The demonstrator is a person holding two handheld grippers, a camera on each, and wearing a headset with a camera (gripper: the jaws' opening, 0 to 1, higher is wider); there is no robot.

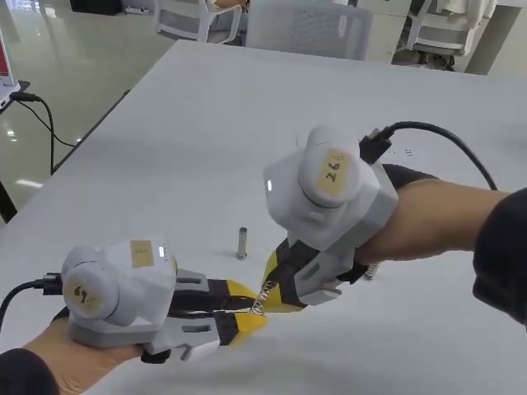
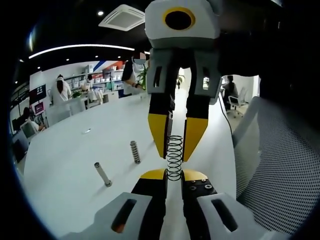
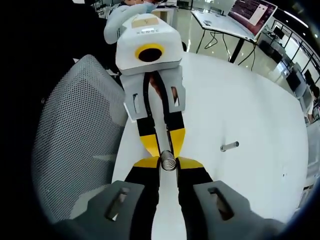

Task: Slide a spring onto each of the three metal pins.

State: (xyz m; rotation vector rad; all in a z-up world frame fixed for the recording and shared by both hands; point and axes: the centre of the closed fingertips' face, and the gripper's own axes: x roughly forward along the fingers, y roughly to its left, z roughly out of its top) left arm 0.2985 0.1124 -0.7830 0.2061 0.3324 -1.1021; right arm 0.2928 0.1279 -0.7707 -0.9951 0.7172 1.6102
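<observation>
My two grippers meet tip to tip above the white table. A steel spring runs between them. My right gripper is shut on the spring, seen end-on at its yellow tips. My left gripper is shut on a thin metal pin, which the coils mostly hide, and it points into the spring. A bare pin stands on the table. Beside it stands a pin with a spring on it. In the head view one pin stands just beyond the grippers.
A mesh office chair stands close by the table's edge. More chairs are at the far end. A black cable trails from the right gripper. A small spring-like piece lies under the right hand.
</observation>
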